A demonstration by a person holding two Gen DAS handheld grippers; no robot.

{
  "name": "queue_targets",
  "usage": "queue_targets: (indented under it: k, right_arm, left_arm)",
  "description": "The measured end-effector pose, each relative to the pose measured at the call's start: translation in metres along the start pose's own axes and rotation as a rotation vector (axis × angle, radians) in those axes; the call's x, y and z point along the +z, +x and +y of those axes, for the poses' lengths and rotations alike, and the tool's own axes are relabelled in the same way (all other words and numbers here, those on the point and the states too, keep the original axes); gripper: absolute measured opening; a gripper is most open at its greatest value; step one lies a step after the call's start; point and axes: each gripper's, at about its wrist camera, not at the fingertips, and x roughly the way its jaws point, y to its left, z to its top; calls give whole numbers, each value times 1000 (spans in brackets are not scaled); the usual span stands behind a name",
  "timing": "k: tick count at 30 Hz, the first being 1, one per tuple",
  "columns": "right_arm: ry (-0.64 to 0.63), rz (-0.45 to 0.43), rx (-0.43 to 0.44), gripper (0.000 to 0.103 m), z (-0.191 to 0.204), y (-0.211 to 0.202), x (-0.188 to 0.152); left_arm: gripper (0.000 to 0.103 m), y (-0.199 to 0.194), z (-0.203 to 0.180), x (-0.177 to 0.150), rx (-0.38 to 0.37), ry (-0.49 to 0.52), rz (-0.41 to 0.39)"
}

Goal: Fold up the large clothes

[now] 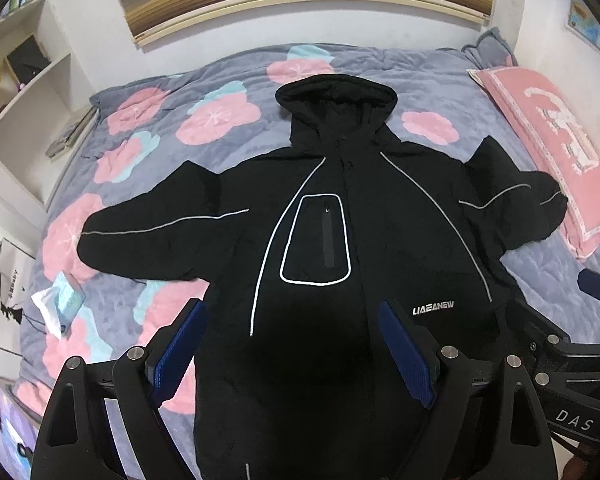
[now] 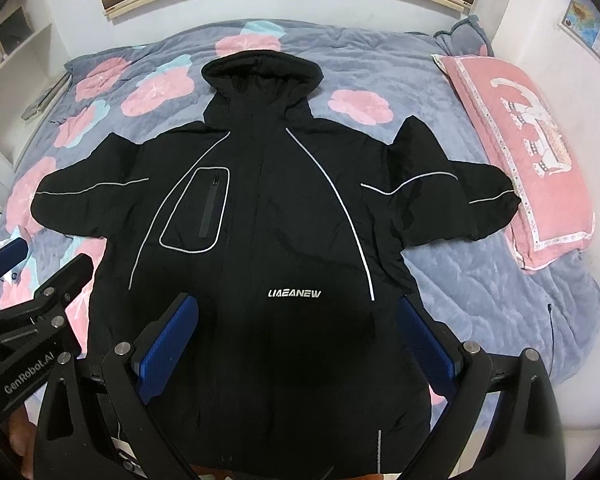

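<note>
Lying face-up on the floral bedspread (image 2: 440, 80), the black hooded jacket (image 2: 268, 216) is zipped, sleeves spread, with white piping. Left gripper (image 1: 292, 344) and right gripper (image 2: 300, 340) hover above its hem, jaws parted, empty.

Home bedroom: quilted bed (image 1: 236, 68), pillow (image 1: 548, 152)

Pink pillow (image 2: 528, 152) on floral bedspread (image 2: 440, 92); tissue pack (image 1: 66, 300), white shelves (image 1: 28, 92).

Matt black cloth jacket (image 2: 260, 208) on plush quilted bedspread (image 2: 480, 280).
</note>
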Motion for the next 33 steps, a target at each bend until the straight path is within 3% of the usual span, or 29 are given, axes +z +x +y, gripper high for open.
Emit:
queue_targets:
  k: [25, 33]
  right_arm:
    - [-17, 35, 42, 100, 13, 12, 5]
    - [-44, 33, 16, 100, 16, 12, 7]
  left_arm:
    - [88, 0, 17, 0, 20, -40, 7]
    - [88, 2, 16, 3, -11, -62, -4]
